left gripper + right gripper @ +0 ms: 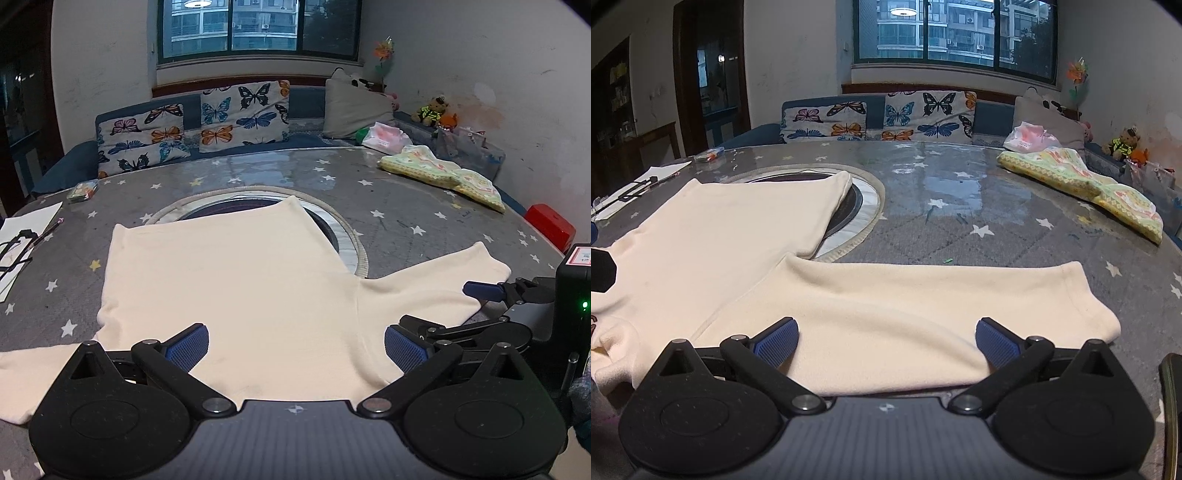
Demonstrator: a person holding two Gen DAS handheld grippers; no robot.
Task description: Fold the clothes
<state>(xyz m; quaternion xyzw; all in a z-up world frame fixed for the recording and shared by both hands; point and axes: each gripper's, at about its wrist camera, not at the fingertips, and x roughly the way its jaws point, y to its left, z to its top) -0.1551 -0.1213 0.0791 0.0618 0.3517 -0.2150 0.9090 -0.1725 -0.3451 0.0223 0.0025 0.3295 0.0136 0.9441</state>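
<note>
A cream long-sleeved top [236, 280] lies flat on the star-patterned grey table, body towards the far side, sleeves spread left and right. My left gripper [295, 347] is open just above the top's near edge, at its middle, with nothing between the blue pads [186, 349]. My right gripper [886, 345] is open over the near edge of the right sleeve [905, 314], empty. It also shows in the left wrist view [443, 310], low over that sleeve. The top's body [713, 229] lies to the left in the right wrist view.
A round inset hotplate [332, 225] sits in the table's middle, partly under the top. A folded green patterned cloth [443, 173] lies at the far right. Paper and a pen [26, 236] lie at the left edge. A red box [550, 225] sits at the right. Butterfly cushions [243, 114] line the bench behind.
</note>
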